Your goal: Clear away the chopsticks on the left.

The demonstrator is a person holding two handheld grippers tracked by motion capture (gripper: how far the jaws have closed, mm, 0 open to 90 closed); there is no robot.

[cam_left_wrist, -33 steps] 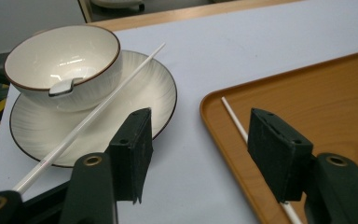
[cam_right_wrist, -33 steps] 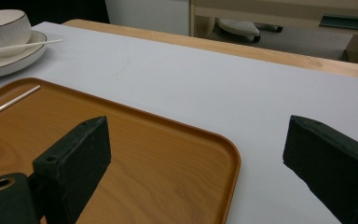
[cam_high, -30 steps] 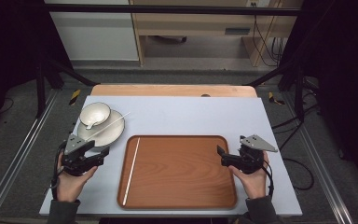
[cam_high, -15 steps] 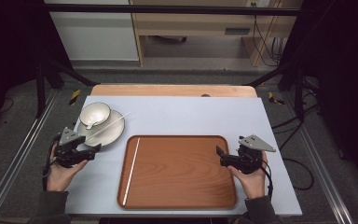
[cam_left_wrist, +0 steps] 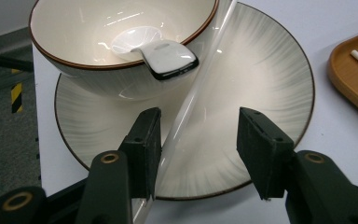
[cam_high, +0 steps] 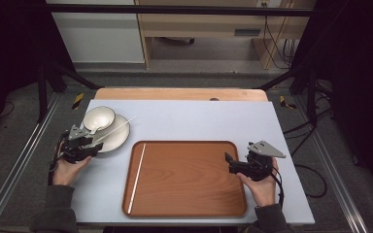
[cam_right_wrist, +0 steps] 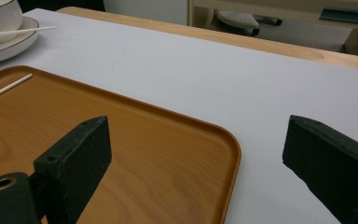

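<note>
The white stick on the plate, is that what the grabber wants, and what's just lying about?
In the job:
left gripper, jaws just closing around the stick, one pad touching
thin white chopstick
pale ribbed round plate

Lying about:
cream brown-rimmed bowl holding a white spoon
brown wooden tray
second chopstick

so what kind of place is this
Probably a lab recording rig, not a dining room: a table inside a black metal frame, cables on the floor, handheld grippers working tableware.
</note>
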